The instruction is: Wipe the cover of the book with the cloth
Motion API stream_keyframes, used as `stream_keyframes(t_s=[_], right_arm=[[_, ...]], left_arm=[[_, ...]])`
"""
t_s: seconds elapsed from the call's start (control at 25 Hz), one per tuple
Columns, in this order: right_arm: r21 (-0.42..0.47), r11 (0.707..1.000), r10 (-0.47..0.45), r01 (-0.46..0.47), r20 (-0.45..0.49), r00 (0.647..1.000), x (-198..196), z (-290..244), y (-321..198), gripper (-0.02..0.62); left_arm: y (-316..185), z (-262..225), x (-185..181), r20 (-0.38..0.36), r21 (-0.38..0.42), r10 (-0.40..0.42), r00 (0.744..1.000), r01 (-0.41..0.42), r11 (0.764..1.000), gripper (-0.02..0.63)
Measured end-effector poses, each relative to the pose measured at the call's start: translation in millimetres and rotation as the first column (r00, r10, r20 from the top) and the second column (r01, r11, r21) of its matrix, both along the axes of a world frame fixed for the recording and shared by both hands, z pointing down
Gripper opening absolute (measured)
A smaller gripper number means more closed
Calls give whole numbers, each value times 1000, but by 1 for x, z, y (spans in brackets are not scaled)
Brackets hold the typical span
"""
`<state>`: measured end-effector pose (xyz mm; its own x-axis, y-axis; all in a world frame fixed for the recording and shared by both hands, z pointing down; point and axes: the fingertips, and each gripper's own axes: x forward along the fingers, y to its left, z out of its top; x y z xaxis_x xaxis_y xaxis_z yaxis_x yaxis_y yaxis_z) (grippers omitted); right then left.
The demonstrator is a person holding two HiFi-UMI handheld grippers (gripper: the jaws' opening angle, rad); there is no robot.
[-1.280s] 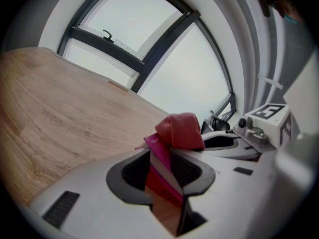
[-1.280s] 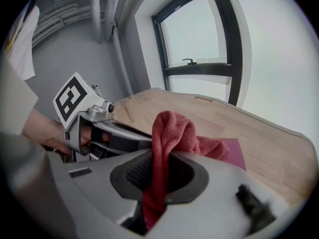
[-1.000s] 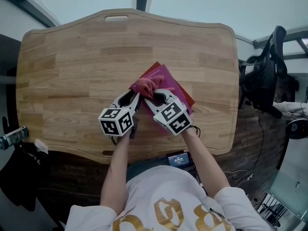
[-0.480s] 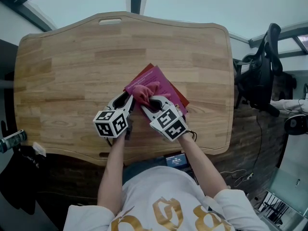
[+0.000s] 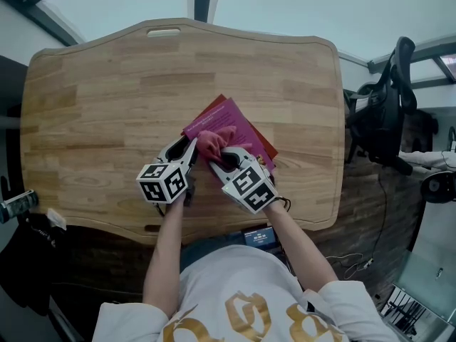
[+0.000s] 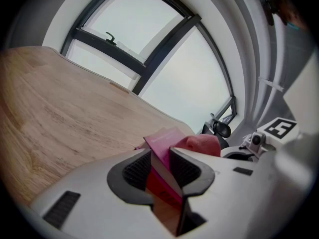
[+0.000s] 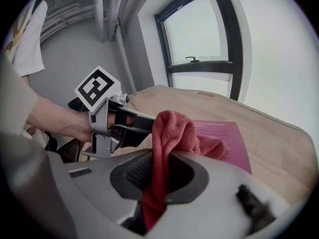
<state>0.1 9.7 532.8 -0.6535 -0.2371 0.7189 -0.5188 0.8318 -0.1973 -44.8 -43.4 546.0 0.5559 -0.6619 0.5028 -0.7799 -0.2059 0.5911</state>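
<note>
A magenta book (image 5: pixel 239 122) lies on the wooden table (image 5: pixel 107 84), over a red one. My left gripper (image 5: pixel 187 150) has the book's near-left edge (image 6: pixel 164 141) between its pads; its jaws have just been closing and press on it. My right gripper (image 5: pixel 226 157) is shut on a bunched red cloth (image 5: pixel 214 141), whose free end rests on the cover. In the right gripper view the cloth (image 7: pixel 172 131) rises from between the jaws of the right gripper (image 7: pixel 159 171) and hides part of the book (image 7: pixel 229 141). The left gripper's marker cube (image 7: pixel 97 89) shows beside it.
A black office chair (image 5: pixel 388 112) stands off the table's right side. A small dark device (image 5: pixel 262 235) sits below the near edge, and a bottle (image 5: pixel 18 203) lies at far left. Bare wood surrounds the book on all sides.
The right gripper has drawn the cloth a little across the cover toward the near edge. The left gripper has kept its place on the book's edge.
</note>
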Motion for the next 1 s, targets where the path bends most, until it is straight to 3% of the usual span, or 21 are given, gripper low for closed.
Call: stream_keyframes(t_s=[1.0], right_arm=[[-16,1000,-14,14,-11,1000,26,1,44,67]], left_arm=[[1,0,0,23,6,17,1000,-17,1000,120]])
